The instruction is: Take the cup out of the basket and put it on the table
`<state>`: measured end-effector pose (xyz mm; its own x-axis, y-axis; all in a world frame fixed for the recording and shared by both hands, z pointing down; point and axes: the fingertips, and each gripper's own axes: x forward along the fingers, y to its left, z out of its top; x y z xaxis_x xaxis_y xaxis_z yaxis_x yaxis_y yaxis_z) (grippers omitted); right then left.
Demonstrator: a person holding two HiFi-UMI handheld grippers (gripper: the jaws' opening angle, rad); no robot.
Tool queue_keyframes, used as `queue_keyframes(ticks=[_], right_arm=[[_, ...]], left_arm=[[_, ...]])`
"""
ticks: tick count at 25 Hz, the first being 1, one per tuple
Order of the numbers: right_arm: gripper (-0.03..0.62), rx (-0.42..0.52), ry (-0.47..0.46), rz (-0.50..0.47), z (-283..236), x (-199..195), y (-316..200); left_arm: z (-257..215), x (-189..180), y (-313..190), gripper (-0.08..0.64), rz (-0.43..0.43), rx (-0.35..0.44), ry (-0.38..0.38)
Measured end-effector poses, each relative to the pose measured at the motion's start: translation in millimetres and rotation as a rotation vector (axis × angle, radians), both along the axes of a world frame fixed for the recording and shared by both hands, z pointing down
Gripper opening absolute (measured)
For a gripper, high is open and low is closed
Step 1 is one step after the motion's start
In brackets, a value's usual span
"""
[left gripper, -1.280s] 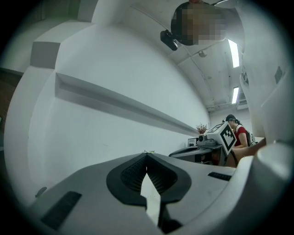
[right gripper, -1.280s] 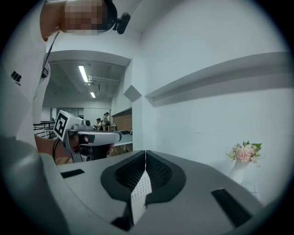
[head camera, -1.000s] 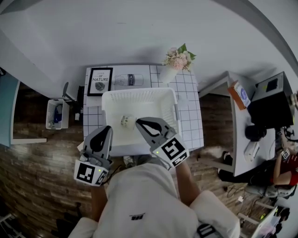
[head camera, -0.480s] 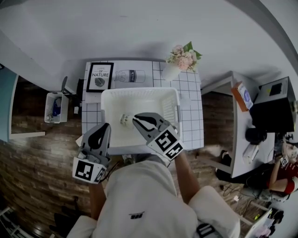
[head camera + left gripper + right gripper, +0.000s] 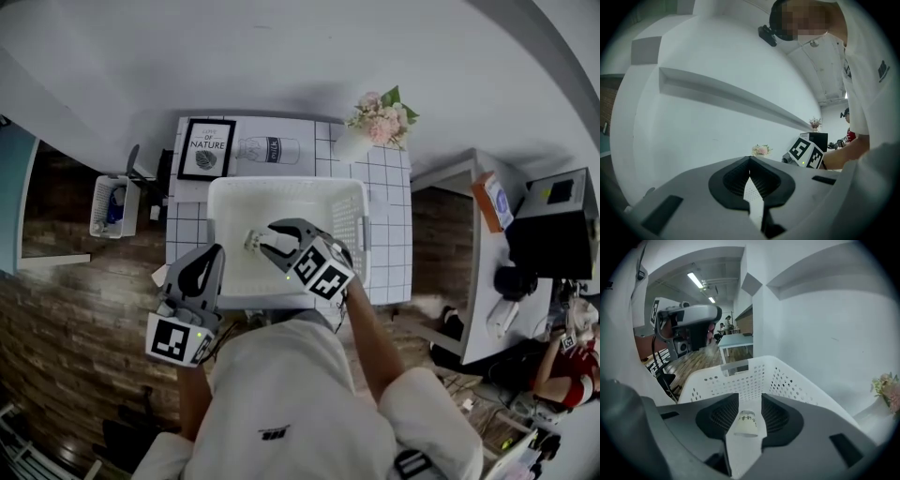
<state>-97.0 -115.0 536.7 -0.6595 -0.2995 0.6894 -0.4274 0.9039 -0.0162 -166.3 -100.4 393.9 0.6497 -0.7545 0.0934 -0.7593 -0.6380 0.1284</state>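
My left gripper (image 5: 214, 254) hangs by the near left corner of the basket (image 5: 286, 182), pointing forward, jaws together and empty. My right gripper (image 5: 266, 239) reaches down into the basket, jaws opening. The cup (image 5: 252, 241) lies on the basket floor between its tips, pads clear of it. Beyond my left gripper, a framed print (image 5: 207, 148) reads "OF NATURE". The cup's dark print is too small to read.

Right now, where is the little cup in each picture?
Head view: the cup is in the white basket, left of middle, at the tips of the right tool.
Left gripper view: not in it.
Right gripper view: the cup shows low in the middle, in the gap of that tool's opening jaws, not gripped.
Shared landmark: the pink flowers, in all three views.
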Motion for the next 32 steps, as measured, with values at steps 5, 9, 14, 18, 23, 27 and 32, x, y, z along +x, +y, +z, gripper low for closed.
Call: queue_keyframes(ticks=[5, 9, 14, 18, 23, 27, 32], right_arm=[[0.153, -0.037, 0.071, -0.043, 25, -2, -4], [0.166, -0.061, 0.127, -0.07, 45, -1, -6], [0.187, -0.116, 0.184, -0.099, 72, 0, -6], [0.211, -0.169, 0.221, -0.132, 93, -1, -4], [0.24, -0.22, 0.271, -0.169, 116, -2, 0], [0.259, -0.259, 0.295, -0.181, 131, -4, 2], [0.275, -0.299, 0.316, -0.184, 147, -6, 4]], left_arm=[[3, -1, -2, 0.006, -0.002, -0.007, -0.013], [8, 1, -3, 0.006, -0.002, -0.021, -0.018], [13, 6, -5, 0.006, 0.007, -0.038, -0.042], [17, 7, -6, 0.006, 0.009, -0.051, -0.058], [18, 8, -5, 0.006, 0.008, -0.049, -0.068], [20, 9, -5, 0.006, 0.006, -0.056, -0.073], [22, 11, -3, 0.006, 0.007, -0.059, -0.083]])
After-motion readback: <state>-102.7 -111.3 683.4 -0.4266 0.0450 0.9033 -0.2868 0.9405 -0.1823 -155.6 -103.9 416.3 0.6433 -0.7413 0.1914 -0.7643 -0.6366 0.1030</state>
